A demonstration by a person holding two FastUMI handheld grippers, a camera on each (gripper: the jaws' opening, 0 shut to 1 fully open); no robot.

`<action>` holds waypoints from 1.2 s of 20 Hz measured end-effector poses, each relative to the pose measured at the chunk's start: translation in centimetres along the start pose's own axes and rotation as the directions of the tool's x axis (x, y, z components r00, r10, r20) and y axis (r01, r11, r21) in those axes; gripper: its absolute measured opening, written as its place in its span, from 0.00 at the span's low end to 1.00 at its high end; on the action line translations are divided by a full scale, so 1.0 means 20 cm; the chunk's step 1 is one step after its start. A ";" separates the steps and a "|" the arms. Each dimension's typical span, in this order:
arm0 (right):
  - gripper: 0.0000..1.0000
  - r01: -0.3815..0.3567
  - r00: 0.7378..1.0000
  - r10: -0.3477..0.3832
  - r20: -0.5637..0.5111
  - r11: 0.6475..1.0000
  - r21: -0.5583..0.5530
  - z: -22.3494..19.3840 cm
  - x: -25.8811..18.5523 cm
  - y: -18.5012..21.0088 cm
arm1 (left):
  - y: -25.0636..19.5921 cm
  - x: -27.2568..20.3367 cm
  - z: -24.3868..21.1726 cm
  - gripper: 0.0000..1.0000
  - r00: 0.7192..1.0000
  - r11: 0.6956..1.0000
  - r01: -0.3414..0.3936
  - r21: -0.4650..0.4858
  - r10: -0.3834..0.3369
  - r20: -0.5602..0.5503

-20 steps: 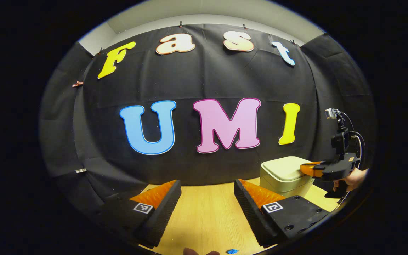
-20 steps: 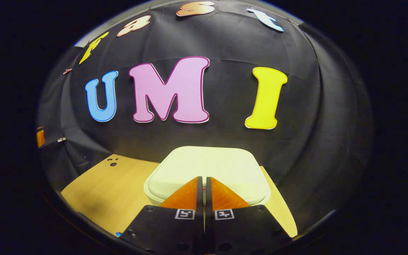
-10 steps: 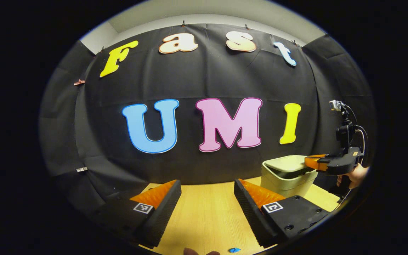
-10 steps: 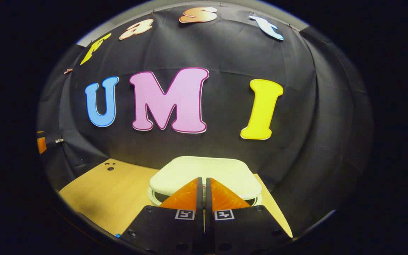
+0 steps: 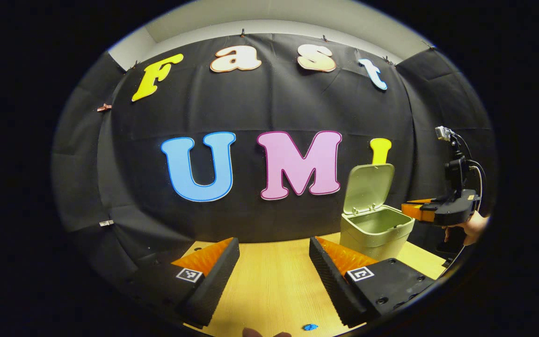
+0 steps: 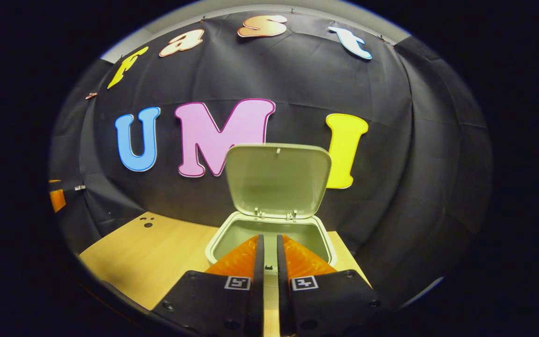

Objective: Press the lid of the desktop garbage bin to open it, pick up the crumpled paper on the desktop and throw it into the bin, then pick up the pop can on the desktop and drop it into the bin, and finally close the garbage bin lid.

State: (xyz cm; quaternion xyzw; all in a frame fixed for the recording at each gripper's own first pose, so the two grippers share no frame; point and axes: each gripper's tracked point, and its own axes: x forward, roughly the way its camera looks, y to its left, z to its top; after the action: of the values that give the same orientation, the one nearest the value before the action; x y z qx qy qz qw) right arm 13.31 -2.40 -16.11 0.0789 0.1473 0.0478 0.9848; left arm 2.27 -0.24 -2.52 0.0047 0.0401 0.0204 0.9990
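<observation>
The desktop garbage bin (image 6: 269, 234) stands directly ahead of the right tongs (image 6: 267, 248), with its lid (image 6: 278, 180) swung up and standing nearly upright at the far side, hinged along the back rim. The inside of the bin looks pale and no contents can be made out. The right tongs hang just in front of the bin's near rim, their two fingers drawn almost together with only a thin slit between them and nothing held.

In the left gripper view the same bin (image 5: 376, 229) sits ahead and to the right of the left tongs (image 5: 274, 255), its lid (image 5: 367, 187) raised against the black cloth wall. The right tongs (image 5: 412, 209) show there just beside the bin's right rim, level with its opening, held by a hand (image 5: 470, 228) at the view's edge, with a small camera and cable riding on top.

The left tongs are spread wide apart and hold nothing, poised over the wooden counter (image 5: 269, 285). A small blue scrap (image 5: 310, 326) lies on the counter close below them, towards the right finger.

Each finger carries a small square black-and-white marker tag (image 6: 236, 282); it bears a coded pattern, not readable writing. No brand or label can be read on the bin.
</observation>
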 end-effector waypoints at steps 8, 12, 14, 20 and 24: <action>0.75 -0.035 0.999 0.033 -0.024 0.998 -0.061 -0.09 -0.20 0.15 | -0.02 -0.12 -0.13 0.96 0.998 0.998 0.054 -0.026 -0.055 -0.040; 0.76 -0.076 0.995 0.072 -0.066 0.995 -0.067 -0.18 -0.32 0.22 | -0.07 -0.14 -0.28 0.96 0.990 0.994 0.099 -0.041 -0.102 -0.098; 0.76 -0.094 0.993 0.088 -0.075 0.993 -0.077 -0.22 -0.38 0.25 | -0.11 -0.14 -0.39 0.97 0.983 0.991 0.121 -0.051 -0.126 -0.136; 0.76 -0.138 0.987 0.133 -0.086 0.988 -0.062 -0.27 -0.55 0.28 | -0.26 -0.15 -0.80 0.94 0.937 0.979 0.201 -0.039 -0.204 -0.282; 0.76 -0.151 0.986 0.148 -0.072 0.988 -0.038 -0.27 -0.61 0.28 | -0.38 -0.17 -1.11 0.93 0.886 0.966 0.255 -0.038 -0.249 -0.391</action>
State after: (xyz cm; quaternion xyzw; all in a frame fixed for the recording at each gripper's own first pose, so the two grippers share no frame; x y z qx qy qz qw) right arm -0.36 2.49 -16.73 0.0669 0.1738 0.1272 0.9742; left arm -2.65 -7.75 -24.50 0.0022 0.2399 -0.1090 0.9647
